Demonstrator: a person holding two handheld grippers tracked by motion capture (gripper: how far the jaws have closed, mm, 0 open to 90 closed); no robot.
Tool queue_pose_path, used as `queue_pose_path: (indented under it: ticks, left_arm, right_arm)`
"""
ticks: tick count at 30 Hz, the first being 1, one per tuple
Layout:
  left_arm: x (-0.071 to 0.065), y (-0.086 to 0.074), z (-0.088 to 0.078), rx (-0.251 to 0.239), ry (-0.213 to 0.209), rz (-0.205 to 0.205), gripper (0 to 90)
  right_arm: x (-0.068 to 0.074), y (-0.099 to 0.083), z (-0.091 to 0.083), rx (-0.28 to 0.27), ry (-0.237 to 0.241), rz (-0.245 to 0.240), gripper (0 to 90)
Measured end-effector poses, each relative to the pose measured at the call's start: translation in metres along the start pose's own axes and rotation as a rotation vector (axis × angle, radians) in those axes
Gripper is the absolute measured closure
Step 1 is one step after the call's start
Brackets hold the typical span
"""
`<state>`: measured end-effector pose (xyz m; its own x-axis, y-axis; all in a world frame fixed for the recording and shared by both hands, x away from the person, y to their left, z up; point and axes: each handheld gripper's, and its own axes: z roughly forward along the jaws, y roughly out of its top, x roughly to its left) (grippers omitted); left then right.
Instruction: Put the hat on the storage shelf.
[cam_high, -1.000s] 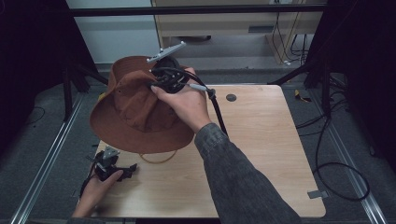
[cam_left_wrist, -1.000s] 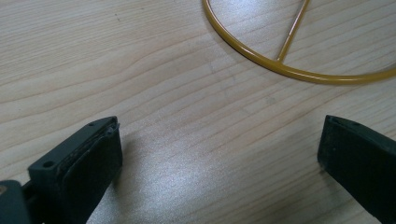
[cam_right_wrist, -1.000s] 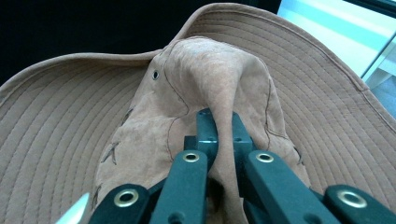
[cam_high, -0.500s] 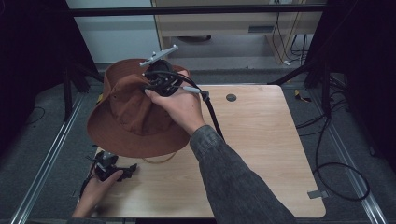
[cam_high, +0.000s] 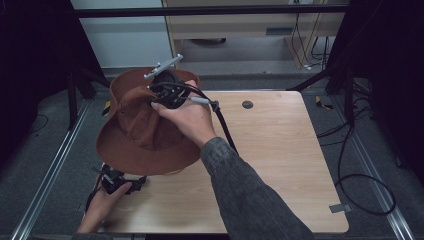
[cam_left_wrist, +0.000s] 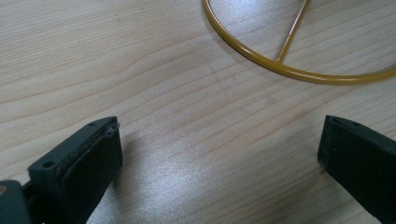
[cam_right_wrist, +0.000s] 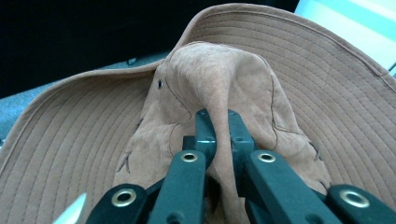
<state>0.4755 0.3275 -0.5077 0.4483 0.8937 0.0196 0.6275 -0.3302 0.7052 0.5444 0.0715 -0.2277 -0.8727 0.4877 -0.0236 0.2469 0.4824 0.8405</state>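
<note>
A brown wide-brimmed hat (cam_high: 142, 137) hangs tilted above the left part of the wooden table (cam_high: 280, 150). My right gripper (cam_high: 161, 100) is shut on a fold of its crown. In the right gripper view the jaws (cam_right_wrist: 217, 119) pinch the suede crown of the hat (cam_right_wrist: 224, 70), with the stitched brim spread behind. My left gripper (cam_high: 117, 181) rests low at the table's near left corner, held by a hand. In the left gripper view it (cam_left_wrist: 219, 149) stands open over bare wood, with a thin yellow ring (cam_left_wrist: 280, 70) lying just ahead of it.
A black cable (cam_high: 225, 127) trails from the right gripper across the table. A dark round hole (cam_high: 247, 104) sits near the far edge. Metal rails (cam_high: 50, 170) run along the left side. Loose cables (cam_high: 360, 190) lie on the floor at the right.
The right gripper and the hat have drifted slightly left and nearer, and the brim now covers more of the yellow ring. The left gripper has not moved.
</note>
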Motion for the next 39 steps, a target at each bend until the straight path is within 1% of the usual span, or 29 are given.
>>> queue_pose_path:
  ticks: [7,17,19,31,39]
  left_arm:
    - [0.000,0.000,0.000,0.000,0.000,0.000,0.0]
    - [0.000,0.000,0.000,0.000,0.000,0.000,0.0]
    - [0.000,0.000,0.000,0.000,0.000,0.000,0.0]
    - [0.000,0.000,0.000,0.000,0.000,0.000,0.0]
    - [0.000,0.000,0.000,0.000,0.000,0.000,0.0]
  right_arm:
    - [0.000,-0.002,0.006,0.013,0.005,0.005,86.8]
    - [-0.008,-0.006,0.009,0.019,0.004,0.033,86.4]
    - [-0.008,-0.006,0.010,0.019,0.003,0.031,86.3]
    - [-0.004,-0.004,0.015,0.024,0.013,0.027,85.2]
    - [-0.005,-0.006,0.018,0.036,0.015,0.037,85.2]
